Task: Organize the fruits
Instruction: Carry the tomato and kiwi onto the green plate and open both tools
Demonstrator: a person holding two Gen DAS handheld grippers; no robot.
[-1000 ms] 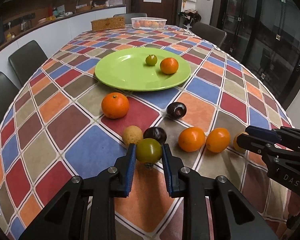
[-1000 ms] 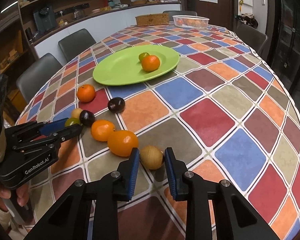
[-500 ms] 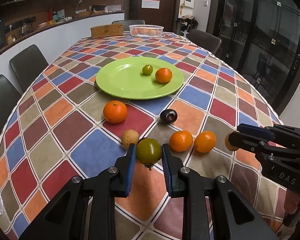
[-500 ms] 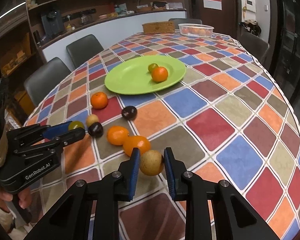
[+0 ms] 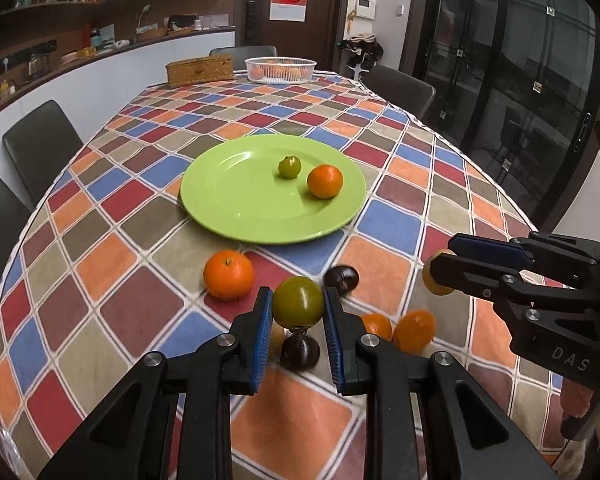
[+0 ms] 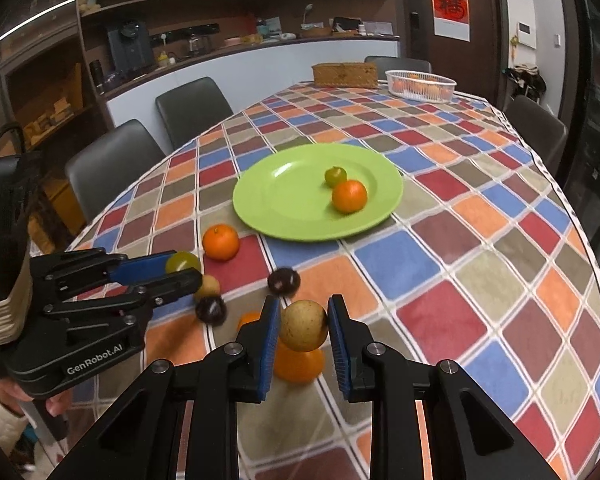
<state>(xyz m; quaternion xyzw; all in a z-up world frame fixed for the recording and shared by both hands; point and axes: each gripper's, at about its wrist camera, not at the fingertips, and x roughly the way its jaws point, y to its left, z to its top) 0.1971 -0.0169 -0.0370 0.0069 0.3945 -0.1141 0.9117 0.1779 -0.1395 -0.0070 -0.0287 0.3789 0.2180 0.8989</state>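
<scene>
My left gripper [image 5: 297,312] is shut on a green tomato [image 5: 298,302] and holds it above the table. My right gripper [image 6: 303,326] is shut on a tan round fruit [image 6: 302,325], also lifted. A green plate [image 5: 236,196] at mid-table holds a small green fruit [image 5: 289,167] and an orange [image 5: 325,181]. On the cloth near me lie an orange [image 5: 228,274], two dark plums [image 5: 341,278] [image 5: 300,353], two more oranges [image 5: 414,330] and, in the right wrist view, a tan fruit [image 6: 209,286].
A white basket [image 5: 280,69] with oranges and a woven box [image 5: 199,69] stand at the table's far end. Dark chairs [image 5: 40,140] line the left side and far end. The checked tablecloth [image 5: 420,184] covers the table.
Both grippers have risen from the table with their fruits and moved toward the plate. The fruits left on the cloth now sit lower in both views.
</scene>
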